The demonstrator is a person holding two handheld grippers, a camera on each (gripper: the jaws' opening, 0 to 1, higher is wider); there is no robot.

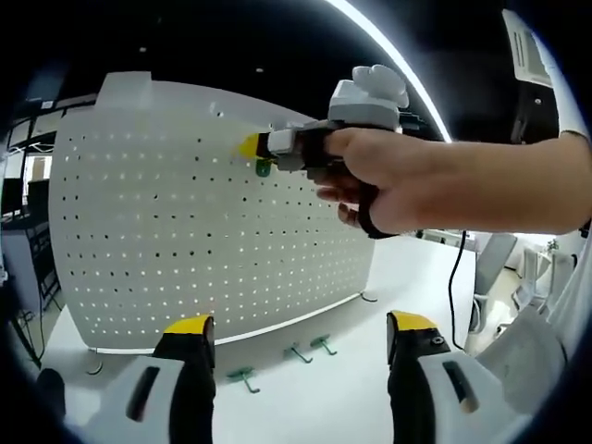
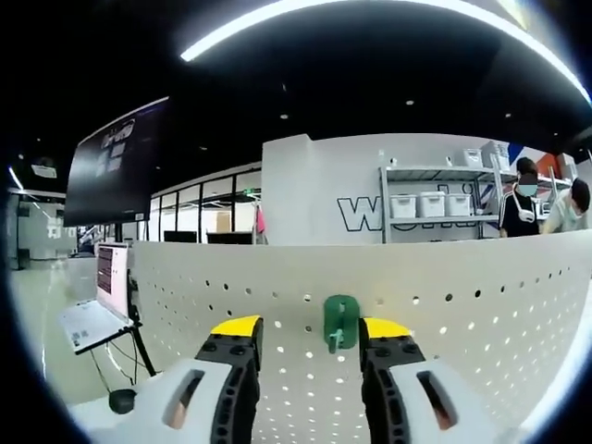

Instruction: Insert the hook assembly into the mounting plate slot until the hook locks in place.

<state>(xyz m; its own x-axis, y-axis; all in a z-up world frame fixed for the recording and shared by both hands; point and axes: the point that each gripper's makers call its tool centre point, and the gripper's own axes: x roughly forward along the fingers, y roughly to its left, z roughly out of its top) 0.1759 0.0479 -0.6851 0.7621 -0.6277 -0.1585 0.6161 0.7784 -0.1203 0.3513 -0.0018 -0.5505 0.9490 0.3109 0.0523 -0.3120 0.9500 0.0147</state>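
Note:
A white pegboard mounting plate [image 1: 185, 231] stands upright on a white table [image 1: 407, 277]. In the left gripper view, a person's hand brings my right gripper [image 1: 252, 148] in from the right, its yellow tip against the board's upper part, with a green hook [image 1: 264, 167] just under it. In the right gripper view the green hook [image 2: 340, 322] sits against the pegboard [image 2: 481, 305], close beside the right-hand jaw; the right gripper [image 2: 310, 328] has a gap left of the hook. My left gripper [image 1: 301, 324] is open, holding nothing, low before the board.
Three spare green hooks [image 1: 242, 377] [image 1: 298, 353] [image 1: 324, 345] lie on the table at the board's foot. A black cable [image 1: 453, 277] hangs at the right. Behind the board stand a laptop [image 2: 92, 310], a shelf with white bins [image 2: 430, 203] and two people [image 2: 523, 199].

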